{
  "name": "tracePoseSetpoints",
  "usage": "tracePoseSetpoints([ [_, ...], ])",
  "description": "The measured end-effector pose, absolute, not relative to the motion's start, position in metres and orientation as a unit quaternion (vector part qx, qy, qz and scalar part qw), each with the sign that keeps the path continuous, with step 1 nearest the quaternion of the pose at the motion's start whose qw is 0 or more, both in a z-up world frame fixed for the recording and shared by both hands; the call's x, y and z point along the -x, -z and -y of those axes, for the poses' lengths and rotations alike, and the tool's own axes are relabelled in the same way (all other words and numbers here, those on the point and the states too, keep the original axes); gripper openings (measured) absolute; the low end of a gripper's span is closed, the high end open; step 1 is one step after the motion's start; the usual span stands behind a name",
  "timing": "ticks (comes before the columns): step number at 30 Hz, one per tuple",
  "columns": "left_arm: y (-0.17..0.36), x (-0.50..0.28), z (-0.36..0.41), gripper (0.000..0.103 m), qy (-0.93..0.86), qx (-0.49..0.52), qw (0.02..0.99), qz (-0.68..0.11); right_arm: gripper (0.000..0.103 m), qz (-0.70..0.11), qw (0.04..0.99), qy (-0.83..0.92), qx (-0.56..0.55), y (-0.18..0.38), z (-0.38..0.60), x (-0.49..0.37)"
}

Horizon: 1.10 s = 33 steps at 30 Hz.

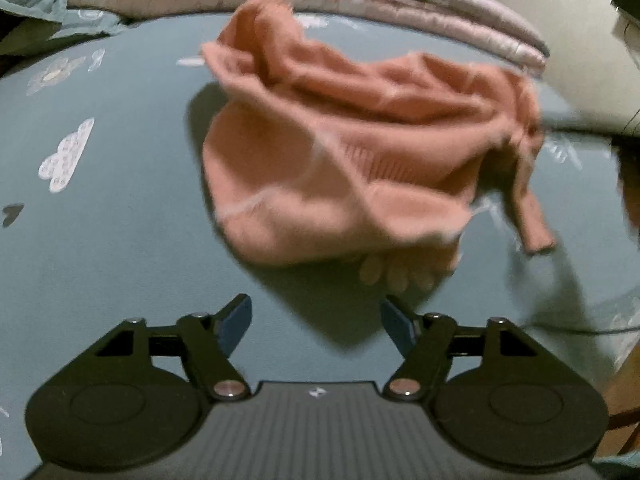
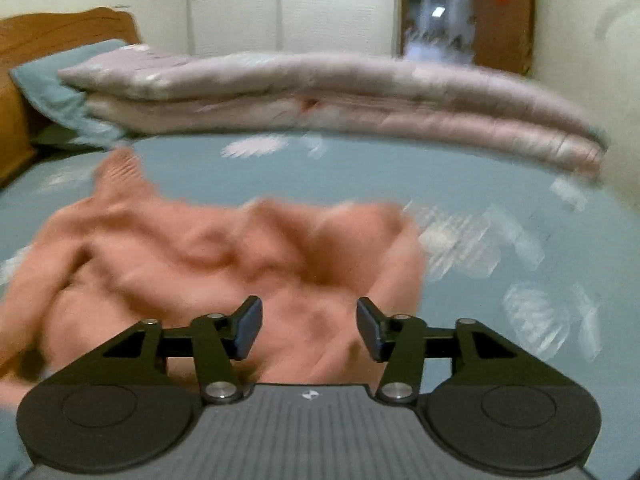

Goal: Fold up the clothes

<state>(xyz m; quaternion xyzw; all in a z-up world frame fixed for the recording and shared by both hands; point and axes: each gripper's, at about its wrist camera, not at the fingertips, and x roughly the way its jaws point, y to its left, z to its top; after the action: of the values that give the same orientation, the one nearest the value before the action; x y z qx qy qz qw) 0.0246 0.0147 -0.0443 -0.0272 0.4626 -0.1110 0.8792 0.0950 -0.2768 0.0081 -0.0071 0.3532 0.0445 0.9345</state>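
Observation:
A salmon-pink knitted garment [image 1: 340, 152] is bunched up and blurred over the blue-grey bed sheet [image 1: 120, 240], and it casts a dark shadow under its near edge. A narrow end of it [image 1: 536, 216] dangles at the right. My left gripper [image 1: 315, 312] is open just short of the garment, with nothing between its blue pads. In the right wrist view the same garment [image 2: 180, 256] spreads to the left and beneath my right gripper [image 2: 309, 316]. That gripper is open, its pads apart and pressing on nothing.
A folded pinkish quilt [image 2: 320, 88] lies across the far side of the bed, with a blue pillow [image 2: 48, 80] and a wooden headboard [image 2: 48, 32] at the left. A white wardrobe [image 2: 288, 8] and an open doorway [image 2: 440, 8] stand behind. Patterned sheet [image 2: 500, 208] extends to the right.

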Motion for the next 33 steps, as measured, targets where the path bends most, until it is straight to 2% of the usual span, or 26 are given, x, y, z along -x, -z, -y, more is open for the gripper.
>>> tracePoseSetpoints([
  [5,0.024,-0.043,-0.003,0.077,0.124,0.051,0.892,-0.432,0.068,-0.410,0.911,-0.051,0.014,0.032,0.249,-0.054],
  [13,0.049,-0.076,0.016,0.076,0.070,0.088,0.869,-0.482,0.068,-0.404,0.911,-0.045,-0.065,0.037,0.238,-0.025],
  [15,0.059,-0.079,0.014,0.066,0.054,0.088,0.867,-0.487,0.068,-0.397,0.914,-0.042,-0.072,0.037,0.237,-0.019],
  [16,0.061,-0.079,0.012,0.047,0.052,0.090,0.867,-0.488,0.068,-0.392,0.916,-0.041,-0.074,0.036,0.237,-0.017],
  [17,0.064,-0.080,0.010,0.036,0.050,0.093,0.865,-0.491,0.068,-0.388,0.918,-0.042,-0.077,0.035,0.237,-0.015],
  [19,0.066,-0.080,0.006,0.028,0.051,0.101,0.865,-0.489,0.068,-0.383,0.919,-0.046,-0.082,0.033,0.236,-0.012],
  [23,0.062,-0.076,-0.001,0.020,0.044,0.101,0.872,-0.476,0.068,-0.383,0.919,-0.047,-0.079,0.033,0.232,-0.009],
  [33,0.033,-0.069,-0.067,0.017,-0.035,0.080,0.892,-0.443,0.067,-0.384,0.919,-0.057,-0.075,0.030,0.228,-0.009],
])
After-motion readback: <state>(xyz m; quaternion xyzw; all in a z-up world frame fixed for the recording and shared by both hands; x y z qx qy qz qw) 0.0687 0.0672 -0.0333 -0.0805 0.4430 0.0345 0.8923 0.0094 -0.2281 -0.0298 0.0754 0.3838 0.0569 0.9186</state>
